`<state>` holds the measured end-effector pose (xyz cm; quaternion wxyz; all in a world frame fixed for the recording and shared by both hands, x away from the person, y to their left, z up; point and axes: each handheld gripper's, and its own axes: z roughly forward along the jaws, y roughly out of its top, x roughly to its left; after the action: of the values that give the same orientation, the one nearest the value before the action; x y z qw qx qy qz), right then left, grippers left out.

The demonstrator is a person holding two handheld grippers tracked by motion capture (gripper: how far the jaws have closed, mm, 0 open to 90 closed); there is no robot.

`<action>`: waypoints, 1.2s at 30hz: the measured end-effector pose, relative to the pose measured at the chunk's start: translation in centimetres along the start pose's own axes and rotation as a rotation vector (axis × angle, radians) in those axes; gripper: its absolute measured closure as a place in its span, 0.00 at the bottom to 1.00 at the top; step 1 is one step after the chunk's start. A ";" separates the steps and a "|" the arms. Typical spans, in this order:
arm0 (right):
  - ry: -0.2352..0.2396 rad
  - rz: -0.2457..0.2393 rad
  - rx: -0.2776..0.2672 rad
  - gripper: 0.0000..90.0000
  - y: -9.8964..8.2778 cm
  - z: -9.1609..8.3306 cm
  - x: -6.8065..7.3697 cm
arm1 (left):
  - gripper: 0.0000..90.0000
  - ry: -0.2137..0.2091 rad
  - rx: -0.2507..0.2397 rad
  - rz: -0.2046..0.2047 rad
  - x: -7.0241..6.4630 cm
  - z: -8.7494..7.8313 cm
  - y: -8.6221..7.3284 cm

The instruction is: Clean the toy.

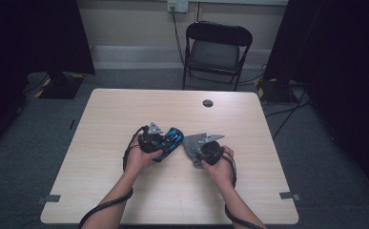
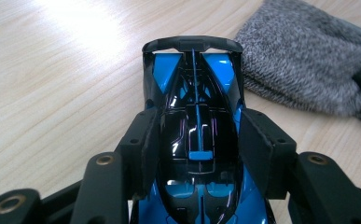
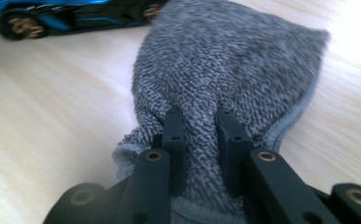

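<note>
A person seated at a light wooden tabletop (image 1: 125, 200) works two hand-held tools side by side near its middle. The left tool (image 2: 197, 135) has its jaws pressed against the flanks of a blue-and-black toy racing car (image 2: 194, 112), gripping it around the cockpit with the rear wing pointing away from the hand. The right tool (image 3: 201, 135) has its jaws drawn close together, pinching a bunched fold of a grey knitted pouch (image 3: 234, 60) near one end, which looks to be its mouth. In the high view the car (image 1: 170, 140) sits just beside the pouch (image 1: 191, 145), the two close to touching, with the left tool (image 1: 149, 138) and right tool (image 1: 210, 149) almost meeting over them.

The work appears to be getting the car into the pouch, and several things could spoil it. The right tool seems to hold the cloth layers together, so the mouth may stay sealed and the car may merely push the fabric along the tabletop. The car's glossy body could slide out of the pads if it is tilted or driven hard against the cloth. Its thin rear wing could snag in the loose knit.

As for containers, the pouch is the only one here. It lies flat and slack, with no bulge, so it looks empty; its inside cannot be seen. A folding chair (image 1: 218, 50) stands beyond the tabletop.
</note>
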<state>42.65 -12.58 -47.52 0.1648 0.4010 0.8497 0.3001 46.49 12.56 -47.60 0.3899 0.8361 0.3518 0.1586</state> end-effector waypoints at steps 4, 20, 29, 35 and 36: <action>0.030 -0.022 -0.001 0.85 0.0 0.0 0.9 | 0.54 -0.001 0.003 -0.003 -0.1 0.0 0.0; 0.190 -0.051 -0.020 0.86 0.2 0.2 4.4 | 0.54 0.001 0.012 0.003 -0.1 -0.2 0.0; 0.287 -0.093 -0.012 0.86 0.6 0.4 6.6 | 0.54 0.006 0.007 0.002 -0.1 -0.1 -0.1; 0.329 -0.114 -0.009 0.86 0.7 0.6 7.4 | 0.54 0.009 0.008 0.004 -0.1 -0.1 0.0; 0.336 -0.120 -0.010 0.86 0.7 0.6 7.5 | 0.54 0.012 0.007 0.005 -0.2 -0.1 0.0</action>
<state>38.66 -6.14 -47.79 0.0403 0.2929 0.8861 0.3569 46.31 12.53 -47.50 0.3846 0.8374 0.3525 0.1633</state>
